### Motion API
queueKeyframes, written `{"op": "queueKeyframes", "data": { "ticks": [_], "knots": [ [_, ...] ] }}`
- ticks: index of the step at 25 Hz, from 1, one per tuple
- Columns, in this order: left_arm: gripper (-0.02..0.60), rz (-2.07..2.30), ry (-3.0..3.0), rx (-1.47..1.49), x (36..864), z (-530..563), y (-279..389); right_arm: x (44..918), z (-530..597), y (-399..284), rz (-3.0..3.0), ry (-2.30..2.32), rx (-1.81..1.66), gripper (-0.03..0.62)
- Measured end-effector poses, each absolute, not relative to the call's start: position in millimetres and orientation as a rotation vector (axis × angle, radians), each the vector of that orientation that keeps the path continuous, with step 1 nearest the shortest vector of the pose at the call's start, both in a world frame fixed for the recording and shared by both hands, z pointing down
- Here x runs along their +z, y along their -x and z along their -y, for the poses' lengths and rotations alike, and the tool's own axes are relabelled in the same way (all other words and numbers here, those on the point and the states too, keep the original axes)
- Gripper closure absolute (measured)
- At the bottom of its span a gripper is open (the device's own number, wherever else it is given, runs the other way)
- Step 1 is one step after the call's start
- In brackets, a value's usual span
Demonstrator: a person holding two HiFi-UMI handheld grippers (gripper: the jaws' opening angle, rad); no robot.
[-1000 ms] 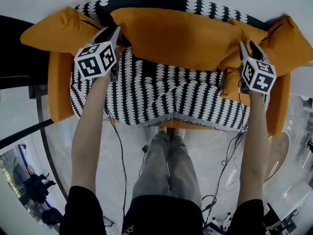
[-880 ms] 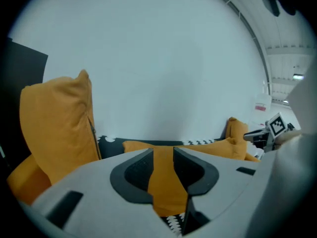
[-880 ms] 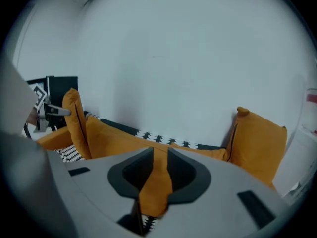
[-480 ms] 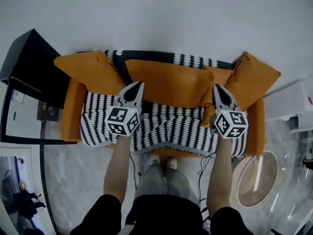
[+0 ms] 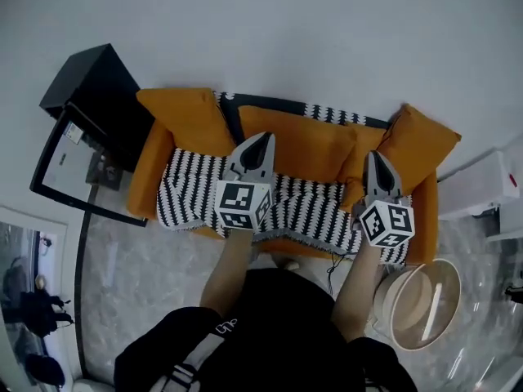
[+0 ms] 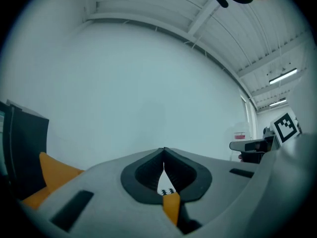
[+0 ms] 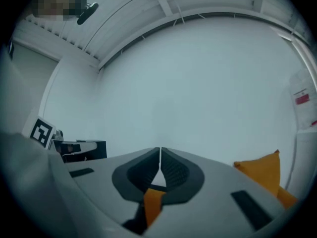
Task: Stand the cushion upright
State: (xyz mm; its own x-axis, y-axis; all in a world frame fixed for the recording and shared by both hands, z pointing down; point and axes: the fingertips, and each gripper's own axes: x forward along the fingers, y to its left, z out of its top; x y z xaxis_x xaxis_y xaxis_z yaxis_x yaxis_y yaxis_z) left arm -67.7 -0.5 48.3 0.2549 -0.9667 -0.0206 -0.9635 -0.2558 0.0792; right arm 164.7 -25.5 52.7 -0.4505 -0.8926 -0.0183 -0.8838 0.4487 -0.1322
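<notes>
An orange sofa point(image 5: 151, 170) is being faced from a step back, with the long cushion point(image 5: 302, 144) being propped on its long edge against the backrest at twelve o'clock of the two grippers. In that pose it appears to be standing as the task asks, which may be why it is no longer being gripped. The left gripper point(image 5: 262, 136) and the right gripper point(image 5: 372, 155) are being held level and side by side. Both are being pointed at the bare wall point(image 5: 286, 31) above the seat, clear of the fabric. In each gripper view the jaws are being kept pressed together at the tips with nothing pinched, and only a sliver of sofa is being glimpsed through the gap behind them. A black-and-white throw point(image 5: 196, 196) is being draped over the seat and back. Two smaller orange pillows are being leaned into the corners, one at ten o'clock point(image 5: 184, 114) and one at two o'clock point(image 5: 425, 141), seemingly bracing the long cushion's ends.
</notes>
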Motion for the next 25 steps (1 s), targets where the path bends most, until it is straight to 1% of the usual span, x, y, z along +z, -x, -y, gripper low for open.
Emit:
{"op": "queueKeyframes", "data": {
  "ticks": [3, 12, 25],
  "knots": [
    [0.571, 1.921, -2.456, -0.065, 39.8, -7.3, 57.2, 54.5, 21.0, -158.3, -2.536, 1.577, -0.24, 0.579],
    [0.572, 1.912, -2.462, -0.031, 30.0, -5.0, 34.6, 41.3, 27.1, -118.1, -2.688, 1.508, -0.121, 0.583],
    [0.572, 1.92, -2.461, -0.044, 28.0, 15.3, 34.1, 36.4, 42.9, -115.9, -2.721, 1.492, -0.054, 0.583]
  ]
}}
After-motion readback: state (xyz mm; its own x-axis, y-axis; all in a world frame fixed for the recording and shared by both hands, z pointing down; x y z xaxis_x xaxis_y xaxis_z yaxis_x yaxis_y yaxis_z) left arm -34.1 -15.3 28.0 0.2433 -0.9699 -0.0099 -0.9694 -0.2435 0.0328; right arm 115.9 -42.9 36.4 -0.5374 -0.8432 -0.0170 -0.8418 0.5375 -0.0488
